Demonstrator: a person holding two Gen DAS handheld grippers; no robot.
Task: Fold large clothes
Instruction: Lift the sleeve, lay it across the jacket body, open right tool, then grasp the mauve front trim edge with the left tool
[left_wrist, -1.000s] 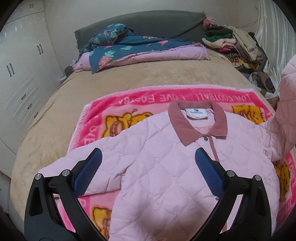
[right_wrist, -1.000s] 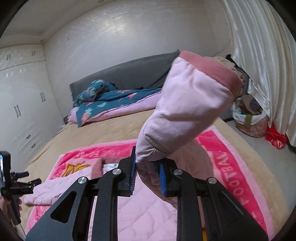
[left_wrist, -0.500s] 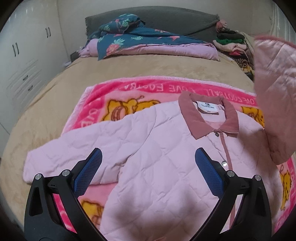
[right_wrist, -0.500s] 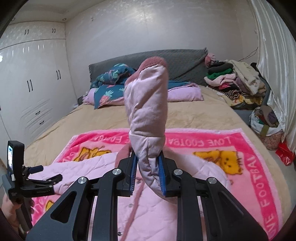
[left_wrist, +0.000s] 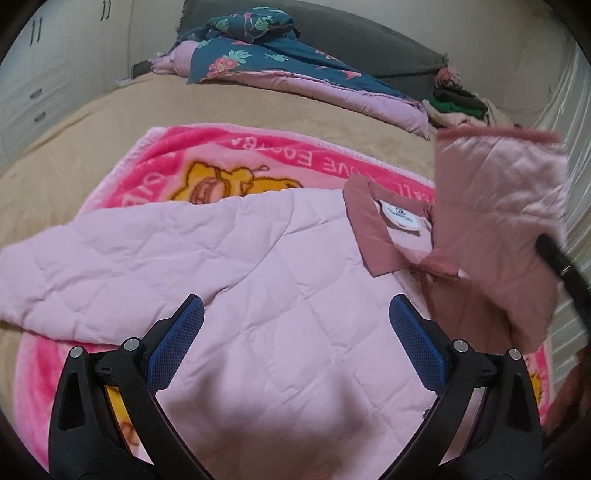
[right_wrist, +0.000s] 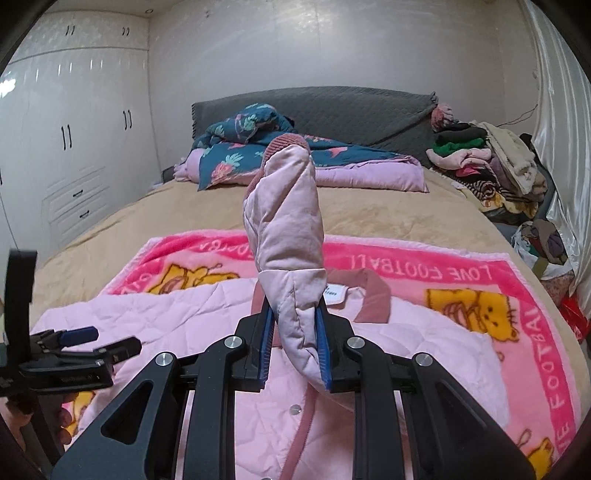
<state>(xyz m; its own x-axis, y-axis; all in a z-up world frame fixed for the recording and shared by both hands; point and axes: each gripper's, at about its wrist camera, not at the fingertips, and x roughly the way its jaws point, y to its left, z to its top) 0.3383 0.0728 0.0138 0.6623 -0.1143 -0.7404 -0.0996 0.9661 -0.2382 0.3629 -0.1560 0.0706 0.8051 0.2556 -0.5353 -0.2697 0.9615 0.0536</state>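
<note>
Right gripper: jaws pinched tight on the jacket's one sleeve, which stands up from the pads with its darker cuff at the top, raised over the collar.

Left gripper: jaws spread wide, nothing between them; hovering just above the jacket's chest, apparently not touching.

Jacket: pink, quilted, lying front-up and buttoned on a pink cartoon blanket spread over the bed. Other sleeve lies flat, stretched out sideways, untouched.

Surroundings: floral quilt bunched at the headboard; heap of other clothes at the bed's far edge.

Progress, as judged: early. Garment is laid out and smoothed; first sleeve fold is in hand, not yet laid across the chest. Remaining: set this sleeve down, fold the other in, then fold the body up.
</note>
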